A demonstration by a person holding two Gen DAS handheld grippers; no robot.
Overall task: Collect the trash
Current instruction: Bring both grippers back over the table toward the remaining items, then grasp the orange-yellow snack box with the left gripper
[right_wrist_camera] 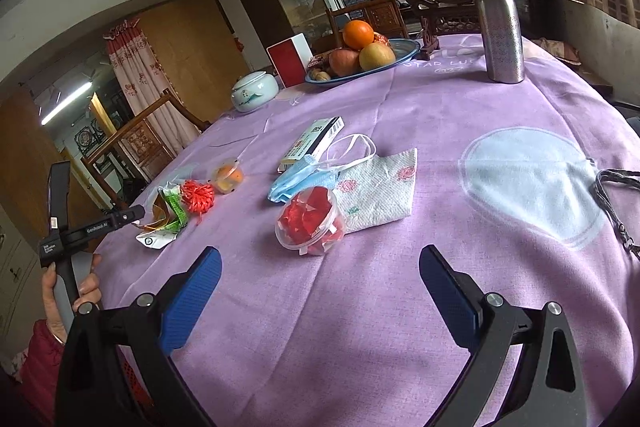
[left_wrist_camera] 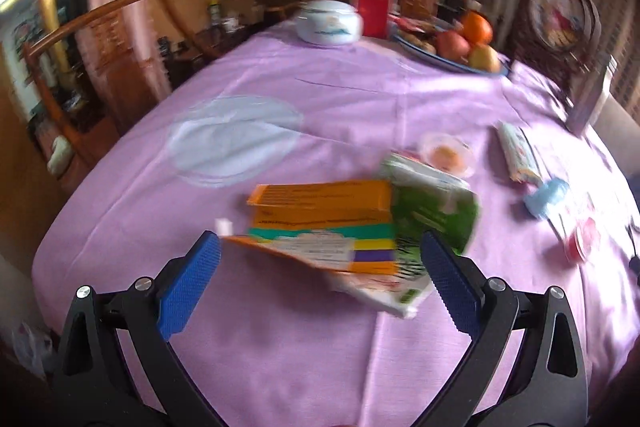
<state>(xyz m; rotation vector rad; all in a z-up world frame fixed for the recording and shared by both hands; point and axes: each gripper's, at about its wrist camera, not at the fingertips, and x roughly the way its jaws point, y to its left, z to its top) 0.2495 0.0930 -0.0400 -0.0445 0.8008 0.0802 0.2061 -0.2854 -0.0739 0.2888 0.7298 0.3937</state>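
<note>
The trash lay spread over the near half of the desk, which wore a lilac cloth. Close to the near edge, a clear plastic cup with red scraps lay on its side, touching a flowered paper napkin. A blue face mask rested against the napkin, partly over a small white box with a barcode; its print was too small to read. Toward the left edge were a red knotted ribbon, a small cup with orange fruit and a green wrapper. In the left wrist view an orange carton and a green carton lay blurred, their text not readable.

The right hand-held gripper hovered spread wide over the cloth, holding nothing. The left hand-held gripper was also spread wide, empty, just before the orange carton. Its black body carried the words "GenRobot AI", and a hand held its handle.

At the far edge stood a steel bottle, a fruit plate and a white lidded jar. The cloth there read "STAR LU", the rest hidden.
</note>
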